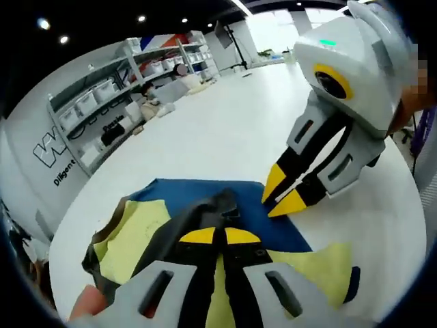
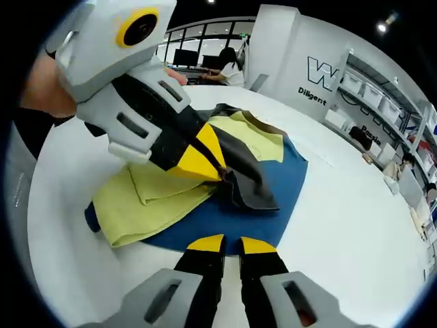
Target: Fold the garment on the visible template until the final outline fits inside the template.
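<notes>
So the left gripper (image 2: 217, 172) is clamped on the floppy garment (image 2: 157, 198); right gripper (image 2: 232, 244) fingers nearly together, empty. Grab hems just past the fingertips.

yellow-and-grey garment (image 2: 171, 188), blue template (image 2: 273, 198)

Facing each other low across the white table (image 1: 225, 123), close over the shared blue template (image 2: 232, 222) and garment (image 1: 136, 236).
</notes>
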`<state>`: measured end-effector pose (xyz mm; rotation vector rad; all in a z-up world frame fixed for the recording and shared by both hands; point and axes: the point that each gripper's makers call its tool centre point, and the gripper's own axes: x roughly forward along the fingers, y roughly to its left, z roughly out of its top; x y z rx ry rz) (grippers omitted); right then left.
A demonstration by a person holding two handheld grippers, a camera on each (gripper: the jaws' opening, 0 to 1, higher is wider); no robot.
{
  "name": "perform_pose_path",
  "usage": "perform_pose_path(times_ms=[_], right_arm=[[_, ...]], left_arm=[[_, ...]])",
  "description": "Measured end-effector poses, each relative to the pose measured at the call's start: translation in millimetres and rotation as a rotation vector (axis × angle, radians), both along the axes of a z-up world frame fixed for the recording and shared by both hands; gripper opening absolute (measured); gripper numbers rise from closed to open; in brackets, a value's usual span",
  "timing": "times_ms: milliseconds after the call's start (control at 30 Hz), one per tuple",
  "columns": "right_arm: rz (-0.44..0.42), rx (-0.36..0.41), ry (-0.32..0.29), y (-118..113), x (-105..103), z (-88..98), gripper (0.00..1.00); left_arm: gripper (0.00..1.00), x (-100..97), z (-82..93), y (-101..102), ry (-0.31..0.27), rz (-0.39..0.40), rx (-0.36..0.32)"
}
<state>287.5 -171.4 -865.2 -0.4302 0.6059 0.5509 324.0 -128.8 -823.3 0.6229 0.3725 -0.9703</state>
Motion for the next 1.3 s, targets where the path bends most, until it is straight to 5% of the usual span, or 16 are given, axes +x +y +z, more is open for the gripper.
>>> perform_pose_path(times_ms=[433, 700, 1300], right_arm=[[0.004, -0.009, -0.001, -0.2, 0.2, 0.0, 0.03], [0.009, -0.019, -0.002, 0.4, -0.2, 0.2, 0.02], [0.017, -0.03, -0.003, 1.3, -0.6, -0.6, 0.01]], left_arm=[[0.0, 31.8, 23.8, 55.3, 0.041, 0.243, -0.174], [0.0, 50.9, 34.7, 120.5, 0.05, 0.439, -0.286], [0.0, 70.3, 37.6, 248.8, 0.018, 0.717, -0.367]])
